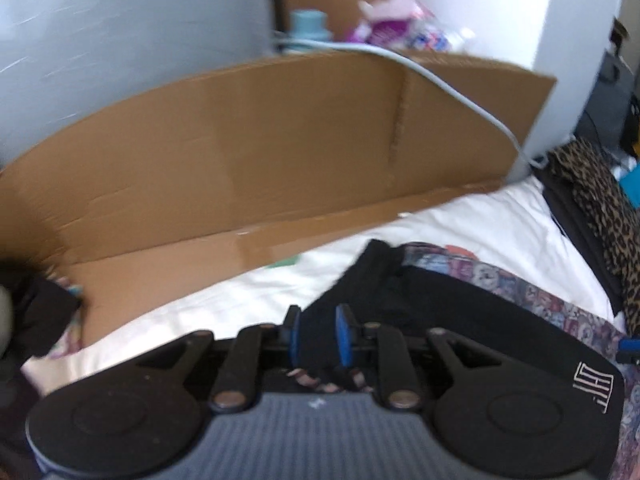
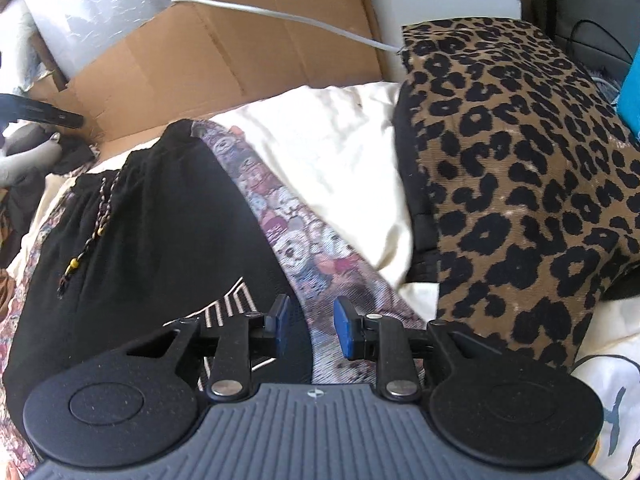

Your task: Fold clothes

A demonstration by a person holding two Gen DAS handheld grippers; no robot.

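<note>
Showing braided drawstring [image 2: 94,224] only from right wrist. Left gripper [image 1: 317,334] clamped on black shorts [image 1: 420,312] lying across white bedding [image 1: 460,220]. Right gripper [image 2: 310,330] parted, empty, over the shorts' edge.

Cream bed [image 2: 332,136], black garment [image 2: 160,216] atop

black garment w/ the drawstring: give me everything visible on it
The black garment looks like soft knit shorts or sweatpants: gathered waistband, braided cord with yellow beads, white striped logo near one edge. It lies mostly flat on a patterned cloth over the white bedding. The left tool has a fold of it between its pads; the right tool hovers open at its edge.
</note>
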